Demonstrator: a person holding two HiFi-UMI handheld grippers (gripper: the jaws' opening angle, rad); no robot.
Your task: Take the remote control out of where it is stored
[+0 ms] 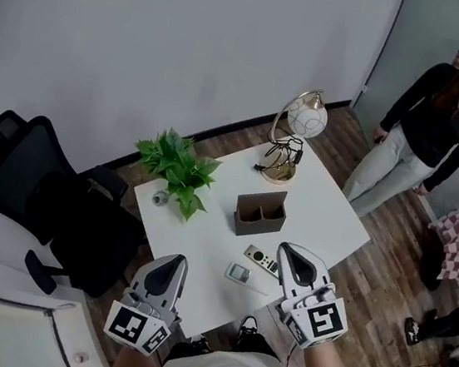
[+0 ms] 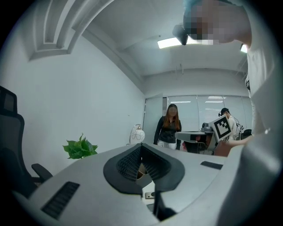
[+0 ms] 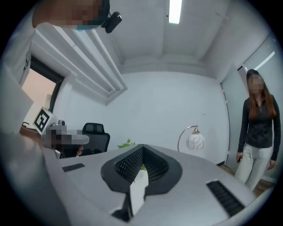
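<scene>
left tongs (image 1: 170, 261) and right tongs (image 1: 295, 255) are shut, empty; lowered carelessly, the right could knock the remote control (image 1: 262, 261) beside it floorward.

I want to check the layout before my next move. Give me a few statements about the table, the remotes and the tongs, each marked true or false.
1. A buttoned remote and a small white remote lie on the table, outside the brown box. True.
2. The right tongs are wide open. False: they are shut.
3. The lamp lies tipped over on the floor. False: it stands upright at the table's far corner.
4. A person stands on the floor beyond the table's right side. True.
5. In the head view, the plant sits right of the box. False: it is left of it.
</scene>
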